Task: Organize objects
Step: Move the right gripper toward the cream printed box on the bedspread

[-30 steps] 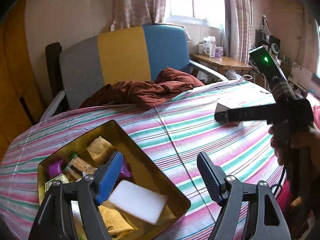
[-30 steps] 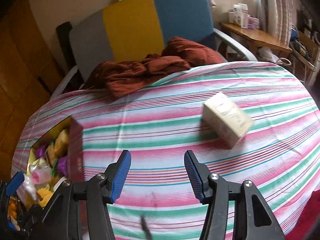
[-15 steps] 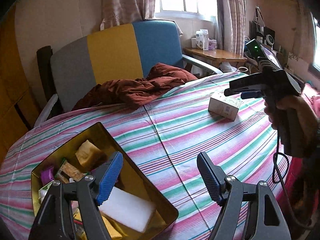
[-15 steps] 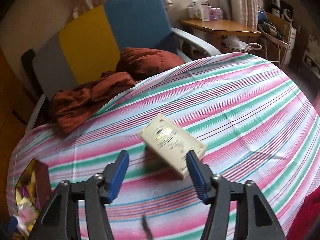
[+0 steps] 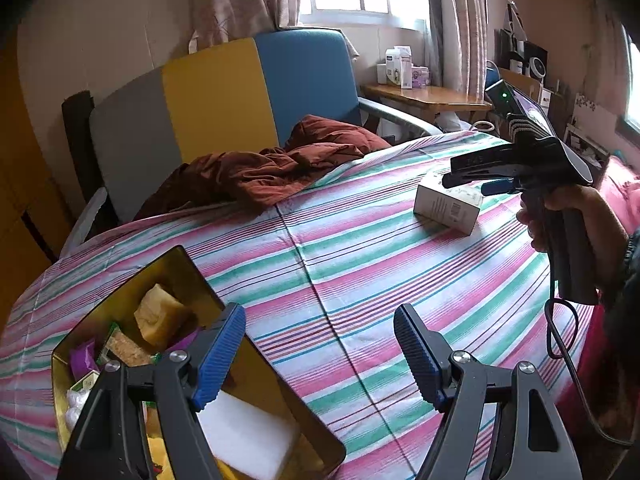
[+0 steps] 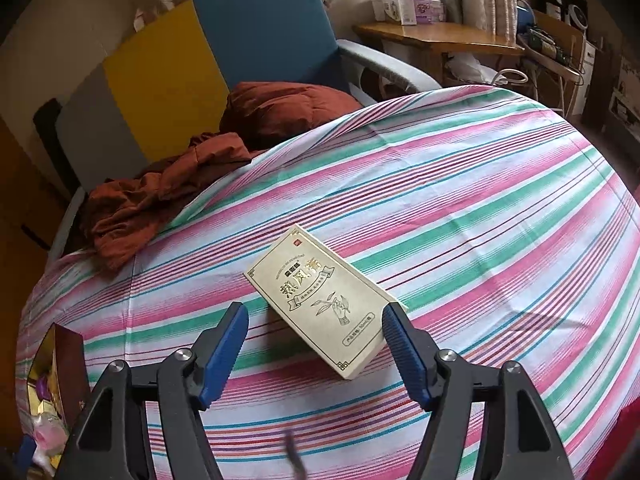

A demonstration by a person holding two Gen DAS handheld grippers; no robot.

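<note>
2 tongs, right tongs (image 6: pixel 314 350) just opening above cream box (image 6: pixel 324 300)

A wide stretch of striped tablecloth (image 5: pixel 360 280) was left bare between the gold tin (image 5: pixel 120 300) at the near left and the cream box (image 6: pixel 324 300) lying flat toward the right. The tin was crowded with small items, so little room was left inside it. The far edge of the table was blocked by a heap of brown cloth (image 5: pixel 272 172), with a chair (image 5: pixel 224 92) standing close behind. Just above the box, the space was taken up by the right gripper (image 6: pixel 316 356), its jaws spread apart and touching nothing.
</note>
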